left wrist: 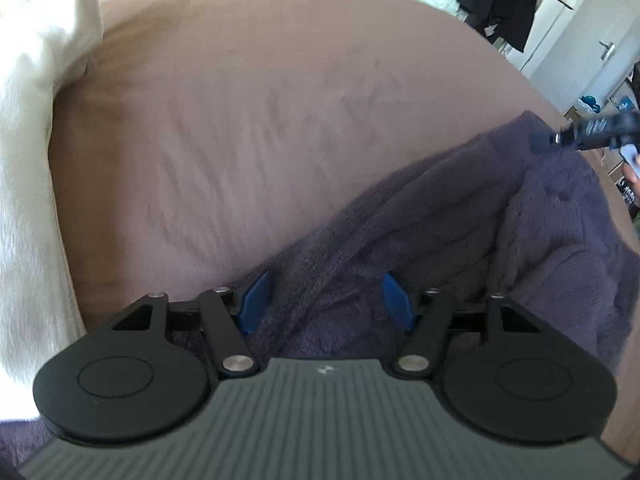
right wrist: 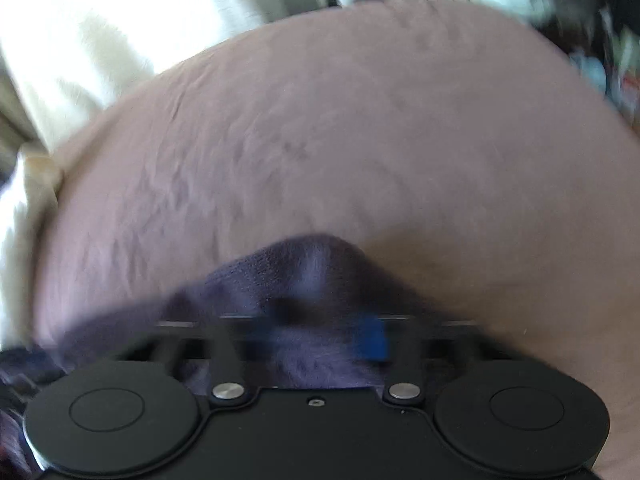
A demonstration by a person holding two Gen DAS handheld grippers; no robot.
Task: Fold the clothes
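A dark purple knitted garment (left wrist: pixel 460 216) is seen lying rumpled on the mauve bed sheet (left wrist: pixel 240 120), at the near right side of the bed, with a white duvet (left wrist: pixel 32 140) heaped at the left. The left tool (left wrist: pixel 326 304) is held released, its blue pads (left wrist: pixel 256 300) standing apart over a ridge of the knit without pressing on it. The right tool (right wrist: pixel 316 332) is blurred in its own view, but it is judged to be clenched on a raised fold of the garment (right wrist: pixel 304 272), which is bunched between the jaws. The fabric is judged to be soft, thick and fairly light, likely to sag and stretch when lifted, so hold is best taken at a hem or shoulder edge, both corners together, rather than mid-cloth.
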